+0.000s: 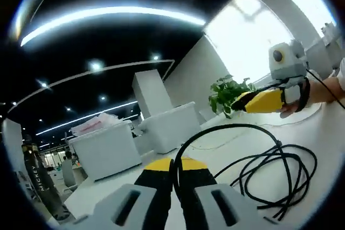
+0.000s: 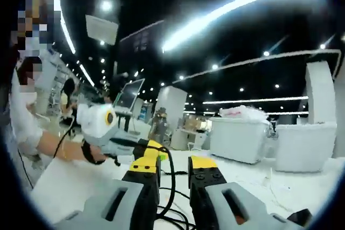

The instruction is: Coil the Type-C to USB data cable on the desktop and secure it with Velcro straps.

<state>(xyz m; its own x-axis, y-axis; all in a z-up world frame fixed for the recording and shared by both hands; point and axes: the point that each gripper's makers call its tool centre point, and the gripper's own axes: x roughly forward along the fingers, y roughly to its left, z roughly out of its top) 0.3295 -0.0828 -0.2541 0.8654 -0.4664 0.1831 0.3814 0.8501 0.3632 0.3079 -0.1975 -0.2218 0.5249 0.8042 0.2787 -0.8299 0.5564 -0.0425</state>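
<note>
A black data cable [image 1: 280, 165] lies in several loose loops on the white desktop [image 1: 323, 133] in the left gripper view. One strand arches back from the loops and runs between my left gripper [image 1: 176, 164]'s yellow-tipped jaws, which are shut on it. My right gripper [image 1: 240, 105], held by a hand, hovers over the far side of the table, apart from the loops. In the right gripper view, my right gripper [image 2: 173, 164] stands open with a strand of the cable [image 2: 171, 197] passing through the gap, untouched. The left gripper [image 2: 155, 149] shows just beyond, at the left.
A potted green plant [image 1: 229, 92] stands at the table's far edge. White boxes [image 1: 108, 149] [image 1: 172, 125] sit beyond the desk, also seen as white boxes [image 2: 240, 138] in the right gripper view. A person's sleeve [image 2: 21, 117] is at the left.
</note>
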